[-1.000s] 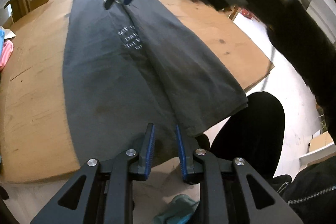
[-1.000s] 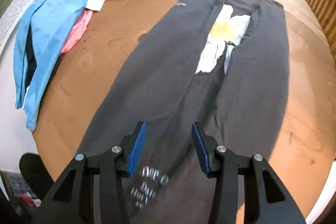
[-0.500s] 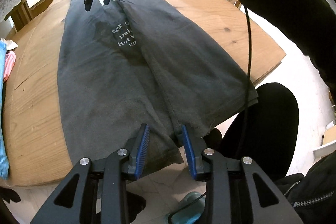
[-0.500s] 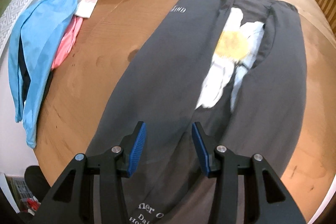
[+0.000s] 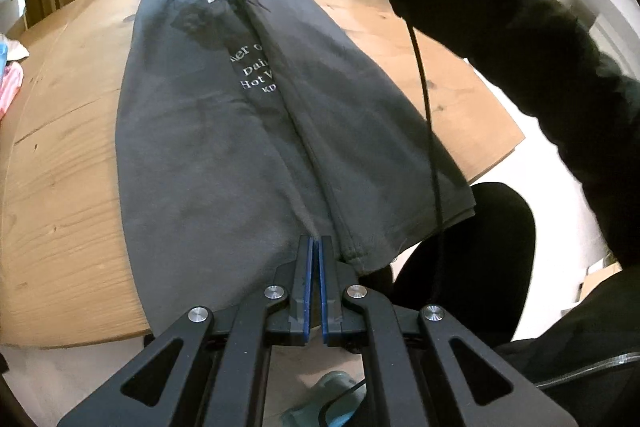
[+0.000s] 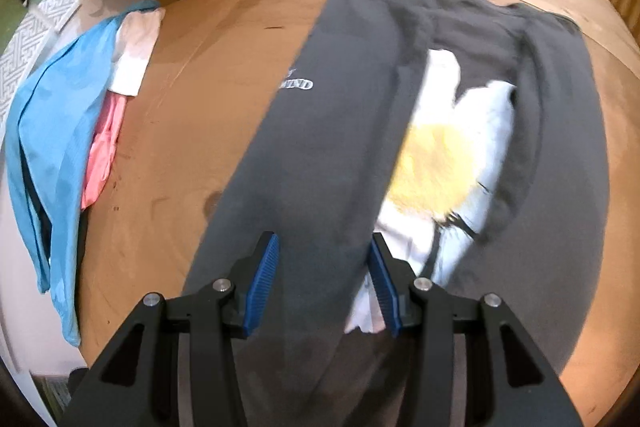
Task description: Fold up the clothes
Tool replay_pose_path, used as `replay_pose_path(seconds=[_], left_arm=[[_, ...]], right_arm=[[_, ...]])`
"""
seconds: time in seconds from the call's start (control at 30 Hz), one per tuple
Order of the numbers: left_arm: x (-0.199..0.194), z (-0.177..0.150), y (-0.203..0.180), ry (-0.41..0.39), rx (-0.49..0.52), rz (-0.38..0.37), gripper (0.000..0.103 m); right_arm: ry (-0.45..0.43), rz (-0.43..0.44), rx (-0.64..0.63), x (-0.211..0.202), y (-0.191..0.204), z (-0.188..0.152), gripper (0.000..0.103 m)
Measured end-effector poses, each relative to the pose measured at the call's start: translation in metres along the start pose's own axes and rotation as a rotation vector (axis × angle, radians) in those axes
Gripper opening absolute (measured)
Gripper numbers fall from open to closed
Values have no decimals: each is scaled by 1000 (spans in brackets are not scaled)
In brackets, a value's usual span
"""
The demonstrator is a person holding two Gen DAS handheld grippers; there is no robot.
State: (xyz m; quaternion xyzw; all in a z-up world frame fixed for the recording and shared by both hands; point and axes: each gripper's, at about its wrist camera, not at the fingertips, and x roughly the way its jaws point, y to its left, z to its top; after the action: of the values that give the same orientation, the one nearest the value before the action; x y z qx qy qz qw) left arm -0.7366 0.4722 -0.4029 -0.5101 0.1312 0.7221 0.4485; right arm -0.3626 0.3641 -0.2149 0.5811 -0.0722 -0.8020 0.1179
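Closing moments ago, the left gripper [image 5: 314, 255] pinches the grey T-shirt's [image 5: 192, 147] hem. Only the right wrist view shows its daisy print [image 6: 444, 163], blurred, under the right gripper's [image 6: 324, 259] parted, empty fingers.

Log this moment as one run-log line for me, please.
left gripper: jaws just closed on near hem of grey sweatshirt | right gripper: jaws open, over its far end | sides folded in, on table

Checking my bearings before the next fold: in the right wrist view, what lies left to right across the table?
Blue garment → pink garment → bare wooden table → dark grey sweatshirt, with its yellow-and-white print right of centre.
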Motion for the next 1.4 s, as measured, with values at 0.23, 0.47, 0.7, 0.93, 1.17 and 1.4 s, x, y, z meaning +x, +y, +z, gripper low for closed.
replay_pose_path(seconds=[0.23, 0.47, 0.7, 0.93, 1.17, 1.4], left_arm=[[-6, -1, 7, -6, -23, -43, 2], [-10, 7, -2, -33, 23, -11, 2], [9, 2, -4, 26, 76, 2, 3], [-11, -1, 4, 18, 27, -93, 9], [-40, 11, 17, -48, 100, 15, 13], [3, 17, 42, 59, 103, 20, 13]], right_arm=[[-26, -28, -53, -7, 5, 4, 9], [-78, -7, -70, -24, 8, 14, 6], [-59, -36, -59, -7, 7, 18, 7], [-89, 67, 66, -33, -32, 30, 23], [-118, 79, 141, -35, -64, 66, 28], [-95, 54, 208, 21, -79, 111, 30]])
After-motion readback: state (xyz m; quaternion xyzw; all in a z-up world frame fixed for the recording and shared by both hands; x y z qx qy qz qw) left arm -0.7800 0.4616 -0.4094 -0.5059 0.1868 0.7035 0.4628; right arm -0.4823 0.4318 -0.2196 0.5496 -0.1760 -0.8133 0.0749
